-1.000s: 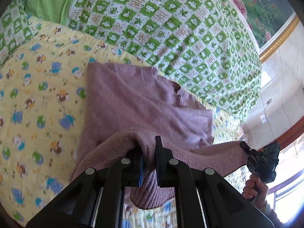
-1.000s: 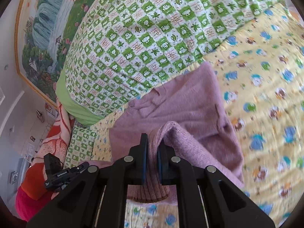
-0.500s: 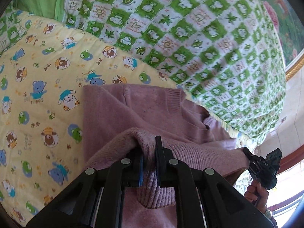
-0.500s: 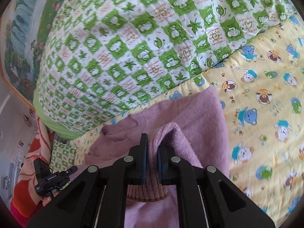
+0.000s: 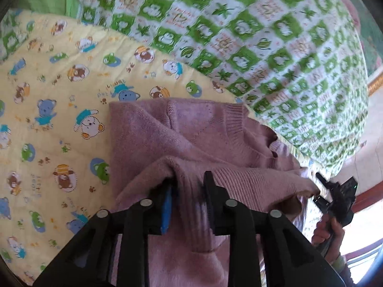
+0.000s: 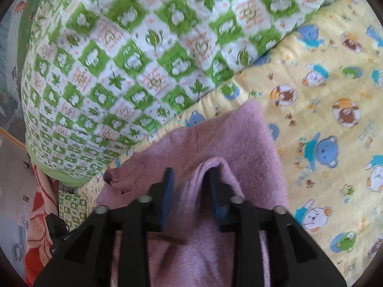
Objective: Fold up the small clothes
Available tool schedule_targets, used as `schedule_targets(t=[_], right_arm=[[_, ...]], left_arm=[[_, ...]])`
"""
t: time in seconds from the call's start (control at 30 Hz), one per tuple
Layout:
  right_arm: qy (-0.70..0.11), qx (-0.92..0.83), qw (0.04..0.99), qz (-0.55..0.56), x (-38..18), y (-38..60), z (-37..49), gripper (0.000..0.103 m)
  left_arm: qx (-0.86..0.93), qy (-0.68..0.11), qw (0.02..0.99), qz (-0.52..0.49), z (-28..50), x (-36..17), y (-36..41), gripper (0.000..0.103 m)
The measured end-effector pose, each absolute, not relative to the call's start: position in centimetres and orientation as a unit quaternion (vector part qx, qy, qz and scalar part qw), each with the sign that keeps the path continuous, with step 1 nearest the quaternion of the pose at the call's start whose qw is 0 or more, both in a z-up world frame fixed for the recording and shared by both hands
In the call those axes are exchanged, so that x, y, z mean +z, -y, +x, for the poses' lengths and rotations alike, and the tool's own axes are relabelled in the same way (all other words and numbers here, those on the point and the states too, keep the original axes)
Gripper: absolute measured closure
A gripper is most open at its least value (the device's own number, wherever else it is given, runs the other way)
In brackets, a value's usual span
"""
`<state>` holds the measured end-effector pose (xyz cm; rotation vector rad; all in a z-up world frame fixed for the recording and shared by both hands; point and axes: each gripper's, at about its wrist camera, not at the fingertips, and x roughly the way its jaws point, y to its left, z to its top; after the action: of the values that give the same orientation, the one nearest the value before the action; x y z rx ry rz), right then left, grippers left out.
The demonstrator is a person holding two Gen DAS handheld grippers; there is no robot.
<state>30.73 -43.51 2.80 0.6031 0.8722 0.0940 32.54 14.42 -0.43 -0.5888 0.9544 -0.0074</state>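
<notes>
A mauve knitted sweater (image 5: pixel 153 138) lies on the yellow bear-print sheet (image 5: pixel 59 110), its collar toward the quilt. Its ribbed hem is folded up over the body. My left gripper (image 5: pixel 188 186) has its jaws opening; a ridge of hem still stands between them, and the pads are off it. In the right wrist view the same sweater (image 6: pixel 239 138) shows, and my right gripper (image 6: pixel 191 179) is opening too, with a hump of hem loose between its blue pads. The right gripper (image 5: pixel 335 191) and the hand (image 5: pixel 328 229) holding it appear at the hem's far end.
A bulky green-and-white checked quilt (image 5: pixel 263 47) rises just behind the sweater's collar (image 6: pixel 131 59). An orange-red patterned cloth (image 6: pixel 38 227) lies at the bed's left side. A gold picture frame (image 5: pixel 373 86) edges the wall at the right.
Both grippers carried the hem forward and down toward the collar. Their jaws, shut on the hem before, have now parted, and the hem rests on the sweater.
</notes>
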Motion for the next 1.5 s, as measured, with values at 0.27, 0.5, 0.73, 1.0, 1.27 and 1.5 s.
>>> schedule_targets(t=[0.27,0.5,0.73,1.0,1.27,1.5], right_arm=[[-0.393,0.060,0.894,0.207,7.0,44.0,26.6,0.047],[-0.432,0.089,0.896,0.055,6.6,41.7,24.1,0.047],[-0.445,0.076,0.882,-0.135,4.6,39.4,25.5,0.042],[-0.404,0.145,0.867,-0.255,3.2,35.0,28.5,0.042],[-0.433,0.071,0.895,-0.080,4.0,38.6,34.9,0.103],[-0.449,0.007,0.892,0.054,4.7,42.4,36.1,0.102]], left_arm=[[-0.038,-0.475,0.876,-0.080,27.7,2.5,-9.6,0.048],[-0.008,-0.492,0.860,0.136,27.4,0.1,-5.5,0.046],[0.044,-0.426,0.824,0.372,29.5,-2.5,-3.4,0.043],[0.016,-0.407,0.832,0.377,33.7,-2.7,-2.5,0.087],[0.062,-0.493,0.853,0.160,39.2,-2.7,-7.8,0.084],[0.097,-0.479,0.871,0.056,37.3,0.9,-11.0,0.055]])
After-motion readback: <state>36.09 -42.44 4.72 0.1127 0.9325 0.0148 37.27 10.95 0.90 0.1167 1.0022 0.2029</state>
